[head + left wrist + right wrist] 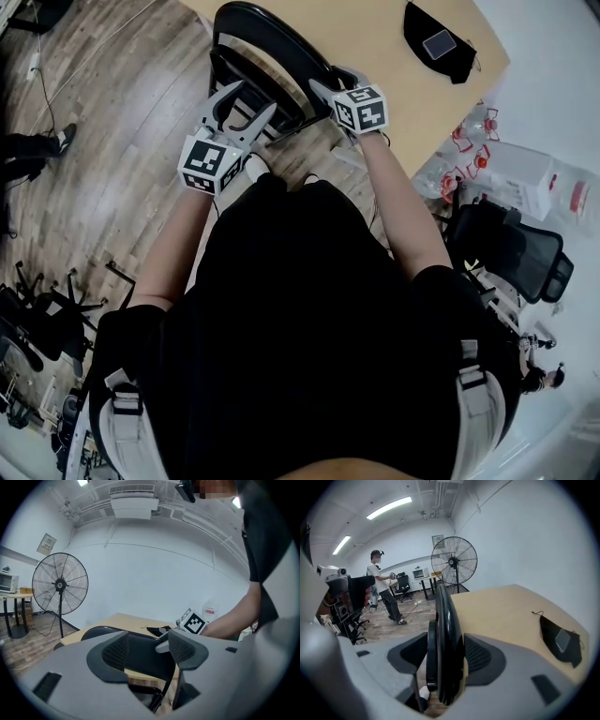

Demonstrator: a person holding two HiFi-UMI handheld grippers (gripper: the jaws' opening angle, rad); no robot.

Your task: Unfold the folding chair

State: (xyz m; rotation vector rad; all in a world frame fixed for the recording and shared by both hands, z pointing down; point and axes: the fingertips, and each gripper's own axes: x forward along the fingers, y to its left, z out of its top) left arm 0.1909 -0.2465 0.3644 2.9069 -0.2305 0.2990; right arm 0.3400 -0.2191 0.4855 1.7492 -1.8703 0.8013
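A folded black folding chair (272,47) stands upright against the front of a wooden table (375,37). My right gripper (330,80) is at the chair's upper right edge. In the right gripper view the folded chair (443,620) fills the gap of the right gripper (445,656), and both pads touch it. My left gripper (253,97) is lower on the chair's left side, jaws apart. In the left gripper view the chair's black panel (140,653) lies ahead of the left gripper (147,648), and neither pad presses on it. The right gripper's marker cube (194,622) shows just beyond.
A black pouch with a phone (439,42) lies on the table. A pedestal fan (453,560) stands past the table's far end. An office chair (516,248) and plastic bottles (487,159) are at my right. More chair bases (37,319) are at my left. A person (382,590) stands across the room.
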